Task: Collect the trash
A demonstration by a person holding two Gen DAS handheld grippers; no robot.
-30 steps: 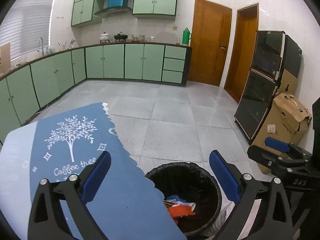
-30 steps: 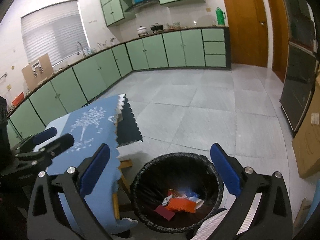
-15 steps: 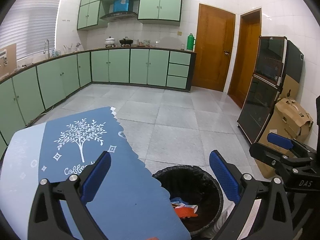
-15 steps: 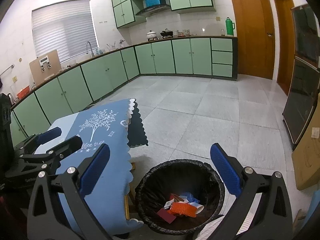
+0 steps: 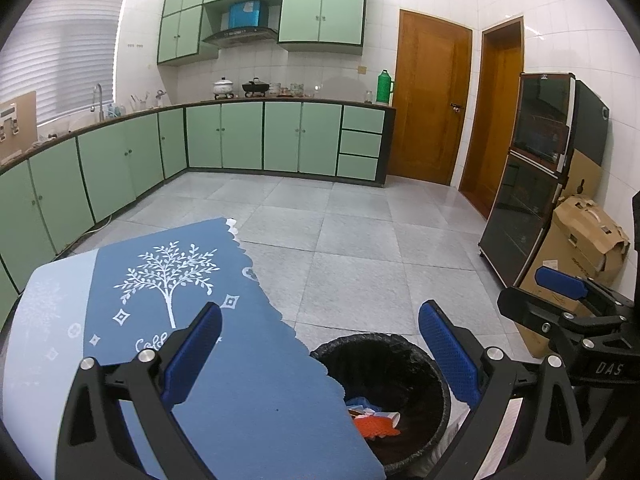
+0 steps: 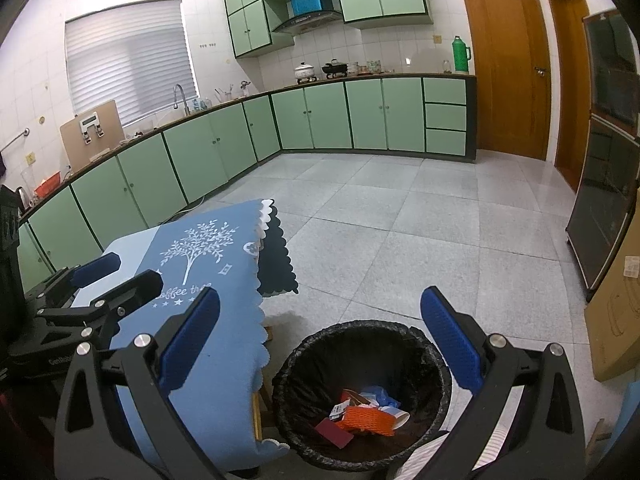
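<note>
- The left gripper (image 5: 320, 350) hangs above the edge of the cloth-covered surface (image 5: 248, 392), its jaws spread wide with nothing between them.
- The right gripper (image 6: 320, 344) hangs over the trash bin (image 6: 436, 360), its jaws also spread wide and holding nothing.
- The trash bin stands on the tiled floor (image 6: 400, 232) just beside the surface; it is lined with a black bag whose rim folds over the edge.
- Inside the bin lies the trash (image 6: 366, 418): an orange mesh piece, a dark red card, a white cup lying on its side, something blue, and a small printed wrapper.
- In the left wrist view the blue cloth hides part of the bin (image 5: 400, 354), with some trash (image 5: 374, 426) showing past the scalloped edge.
- The cloth (image 6: 208, 264) is blue with a white tree print and lettering; one corner hangs down toward the floor.
- Each gripper shows at the edge of the other's view: the right one (image 5: 568, 296) on the right, the left one (image 6: 108, 280) over the cloth.
- Green cabinets (image 5: 240, 136) line the far walls.
</note>
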